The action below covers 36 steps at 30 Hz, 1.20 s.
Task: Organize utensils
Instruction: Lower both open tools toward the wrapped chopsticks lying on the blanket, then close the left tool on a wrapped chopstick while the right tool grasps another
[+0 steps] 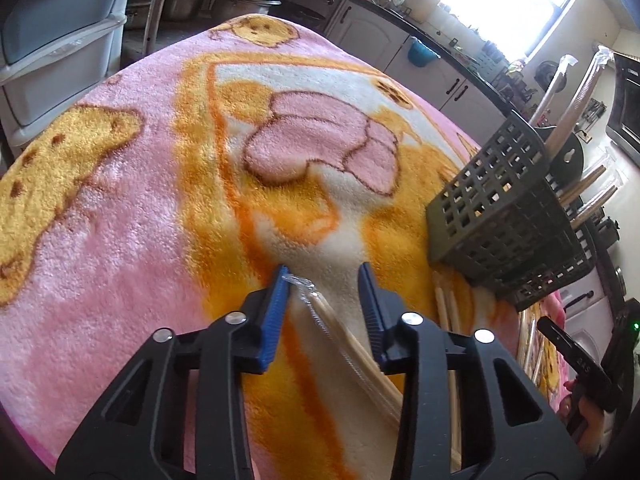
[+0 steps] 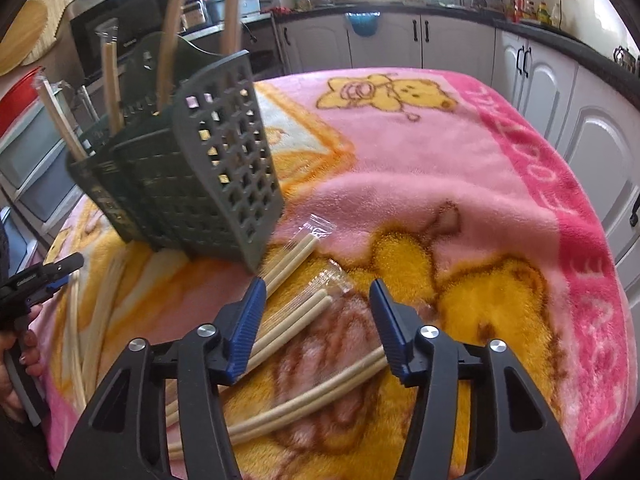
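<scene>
A pair of wooden chopsticks in a clear wrapper [image 1: 348,348] lies on the blanket between the blue pads of my left gripper [image 1: 324,270]. The wrapper's tip touches the left pad, but the jaws stand apart and do not clamp it. My right gripper [image 2: 318,283] is open low over several wrapped pairs. One pair [image 2: 296,320] runs past its left finger and another [image 2: 320,388] reaches its right finger. A third pair [image 2: 292,258] lies against the dark slotted utensil basket [image 2: 192,184] [image 1: 500,208], which holds several upright wrapped chopsticks.
A fluffy pink and orange cartoon blanket [image 1: 140,220] [image 2: 440,184] covers the table. More chopsticks [image 1: 444,304] [image 2: 100,300] lie by the basket. White kitchen cabinets [image 2: 540,92] stand behind and plastic drawers [image 1: 60,52] to the left. A hand [image 2: 24,356] holds the left gripper [image 2: 66,272].
</scene>
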{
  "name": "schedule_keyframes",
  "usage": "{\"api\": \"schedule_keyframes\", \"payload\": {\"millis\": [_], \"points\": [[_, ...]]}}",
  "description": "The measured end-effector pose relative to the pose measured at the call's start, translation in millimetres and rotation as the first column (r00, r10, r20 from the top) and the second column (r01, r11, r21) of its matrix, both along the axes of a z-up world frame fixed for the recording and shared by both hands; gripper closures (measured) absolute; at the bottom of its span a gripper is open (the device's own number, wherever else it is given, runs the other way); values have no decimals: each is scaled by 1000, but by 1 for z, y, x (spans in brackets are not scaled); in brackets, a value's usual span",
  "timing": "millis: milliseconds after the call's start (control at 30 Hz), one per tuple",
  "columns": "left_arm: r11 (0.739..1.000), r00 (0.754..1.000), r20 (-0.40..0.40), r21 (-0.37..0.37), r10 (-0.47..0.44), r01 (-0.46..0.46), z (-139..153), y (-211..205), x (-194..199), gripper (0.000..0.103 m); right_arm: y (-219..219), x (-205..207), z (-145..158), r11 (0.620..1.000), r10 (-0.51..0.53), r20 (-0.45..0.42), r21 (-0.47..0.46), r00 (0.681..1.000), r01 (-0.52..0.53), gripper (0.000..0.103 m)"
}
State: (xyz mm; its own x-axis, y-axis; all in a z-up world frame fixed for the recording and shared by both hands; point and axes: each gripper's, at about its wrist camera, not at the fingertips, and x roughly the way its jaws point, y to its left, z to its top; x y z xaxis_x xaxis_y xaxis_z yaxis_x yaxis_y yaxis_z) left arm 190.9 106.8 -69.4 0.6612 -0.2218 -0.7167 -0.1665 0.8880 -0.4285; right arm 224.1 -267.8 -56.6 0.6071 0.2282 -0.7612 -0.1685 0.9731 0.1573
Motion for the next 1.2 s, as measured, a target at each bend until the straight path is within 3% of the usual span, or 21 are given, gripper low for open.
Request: {"api": "schedule_keyframes", "payload": {"millis": [167, 467, 967, 1200], "points": [[1000, 1000, 3, 4, 4, -4, -1, 3, 2, 82, -2, 15, -10, 1000, -15, -50, 3, 999, 15, 62], [1000, 1000, 10, 5, 7, -7, -1, 3, 6, 83, 2, 15, -11, 999, 21, -25, -34, 999, -22, 92], [997, 999, 17, -70, 33, -32, -8, 18, 4, 99, 5, -13, 29, 997, 49, 111, 52, 993, -55, 97], [996, 996, 80, -82, 33, -26, 10, 17, -10, 101, 13, -31, 60, 991, 91, 200, 83, 976, -110, 97]]}}
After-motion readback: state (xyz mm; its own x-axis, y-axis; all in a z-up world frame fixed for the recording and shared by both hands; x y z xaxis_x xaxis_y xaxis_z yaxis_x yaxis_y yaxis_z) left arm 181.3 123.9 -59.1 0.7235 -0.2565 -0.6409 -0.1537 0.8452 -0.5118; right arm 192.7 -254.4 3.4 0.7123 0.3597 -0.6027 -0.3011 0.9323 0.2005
